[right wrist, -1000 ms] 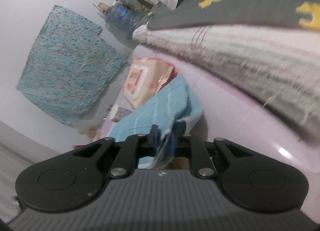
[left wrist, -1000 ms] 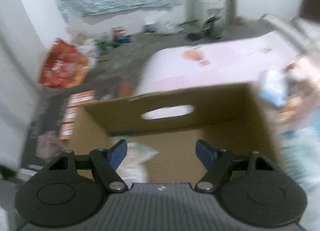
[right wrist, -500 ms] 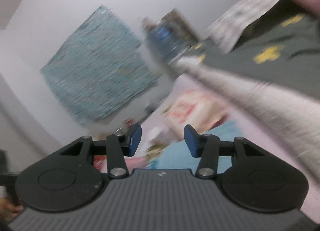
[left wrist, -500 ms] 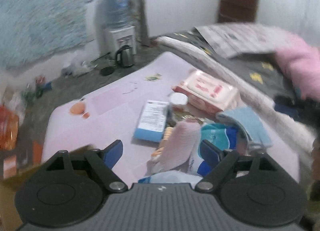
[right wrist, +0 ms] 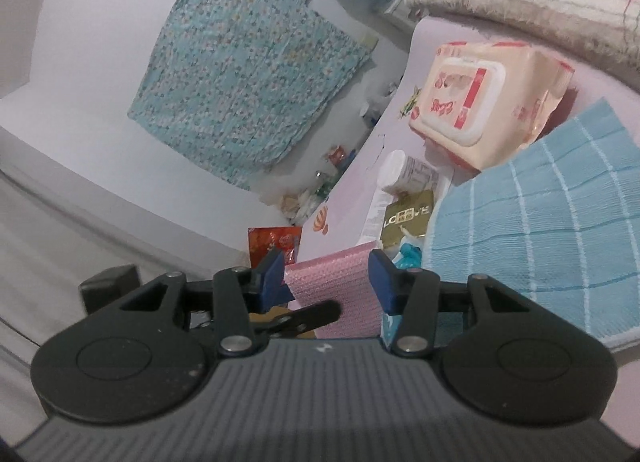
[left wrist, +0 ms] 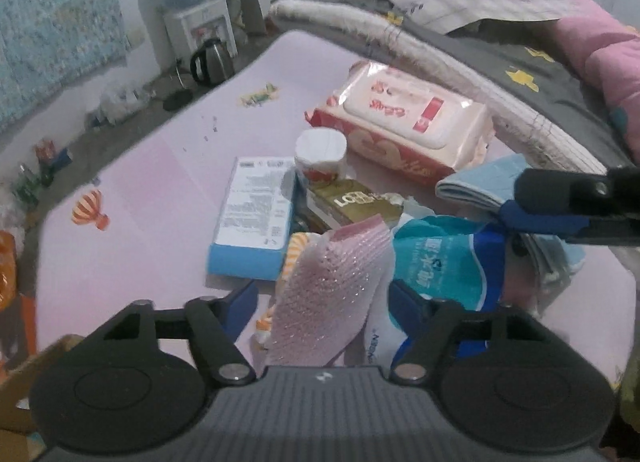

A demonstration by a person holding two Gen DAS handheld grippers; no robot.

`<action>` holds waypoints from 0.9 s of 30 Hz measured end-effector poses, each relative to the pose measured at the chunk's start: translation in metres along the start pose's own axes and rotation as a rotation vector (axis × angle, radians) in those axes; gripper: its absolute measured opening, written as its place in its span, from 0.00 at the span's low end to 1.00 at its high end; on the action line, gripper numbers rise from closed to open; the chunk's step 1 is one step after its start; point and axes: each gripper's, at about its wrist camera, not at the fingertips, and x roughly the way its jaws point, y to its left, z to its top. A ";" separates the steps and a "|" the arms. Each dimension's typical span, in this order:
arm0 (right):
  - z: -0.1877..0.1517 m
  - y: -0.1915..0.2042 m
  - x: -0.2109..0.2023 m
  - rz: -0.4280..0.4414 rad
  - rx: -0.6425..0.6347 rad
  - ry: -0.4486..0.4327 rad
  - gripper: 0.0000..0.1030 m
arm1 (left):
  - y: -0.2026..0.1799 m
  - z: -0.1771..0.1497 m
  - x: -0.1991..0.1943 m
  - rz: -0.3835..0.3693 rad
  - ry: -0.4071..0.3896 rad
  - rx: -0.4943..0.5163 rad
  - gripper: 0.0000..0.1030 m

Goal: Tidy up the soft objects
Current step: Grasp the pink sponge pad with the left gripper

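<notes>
A: Logging the left gripper first. Its jaws are standing wide apart, gripping nothing. The pink bubble-wrap pouch is sitting in the gap between them, tilted up against the clutter; whether a finger is touching it, I cannot tell.

B: And the right gripper?

A: Also spread open and empty. In the left wrist view it is reaching in from the right edge, hovering just over the blue checked cloth. In its own view the same pink pouch is lying between its fingers, further off.

B: What is lying around them?

A: Working outward on the pink mat: a teal-and-blue soft pack just beside the pouch, a gold packet, a flat blue-edged box, a white-capped jar, and beyond these a wet-wipes pack. A cardboard corner is showing at the lower left edge.

B: Step in hand?

A: My judgement: picking the next soft item from the pile. The left gripper is lining up on the pouch.

B: Next move?

A: Probably easing forward, then closing gently on the pouch's middle. It looks limp and light, so a shallow pinch could slip.
</notes>
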 end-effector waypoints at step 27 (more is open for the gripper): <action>-0.035 0.054 -0.024 0.291 -0.058 -0.012 0.47 | 0.024 -0.043 -0.178 -0.282 -0.272 -0.258 0.33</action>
